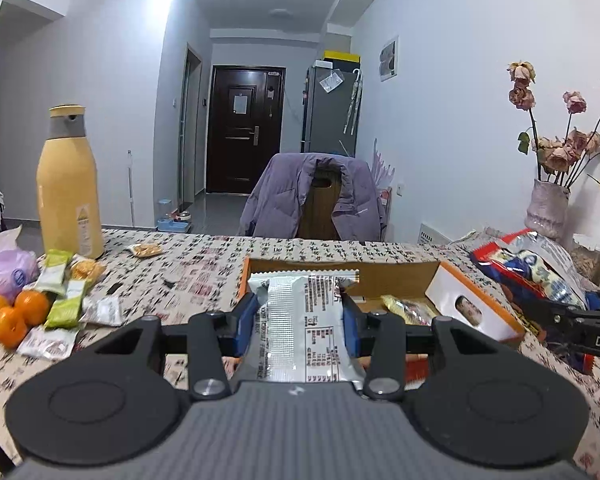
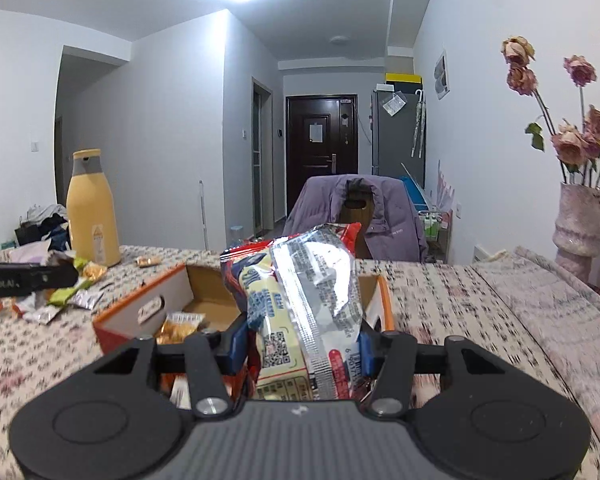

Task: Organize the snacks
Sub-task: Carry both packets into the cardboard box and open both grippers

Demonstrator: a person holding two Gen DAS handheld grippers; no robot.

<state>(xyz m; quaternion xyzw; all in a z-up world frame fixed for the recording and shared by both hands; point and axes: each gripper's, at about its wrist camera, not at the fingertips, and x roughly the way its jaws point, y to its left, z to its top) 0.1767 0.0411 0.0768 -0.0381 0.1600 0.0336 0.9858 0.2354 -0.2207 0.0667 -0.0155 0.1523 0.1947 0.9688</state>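
My left gripper (image 1: 300,320) is shut on a silver snack packet (image 1: 304,320), held flat over the near edge of an open orange-and-white cardboard box (image 1: 476,300). A yellow snack (image 1: 408,308) lies inside the box. My right gripper (image 2: 300,344) is shut on a large red, blue and silver snack bag (image 2: 304,300), held upright over the same box (image 2: 140,312), which holds an orange snack pack (image 2: 178,326). The right gripper and its bag also show in the left wrist view (image 1: 536,268). The left gripper shows at the left of the right wrist view (image 2: 64,274).
Loose green and silver snack packets (image 1: 66,304), three oranges (image 1: 14,312) and a purple bag (image 1: 4,270) lie at the table's left. A tall yellow bottle (image 1: 70,184) stands behind them. A vase of dried roses (image 1: 548,208) stands at right. A chair with a purple jacket (image 1: 312,196) is behind the table.
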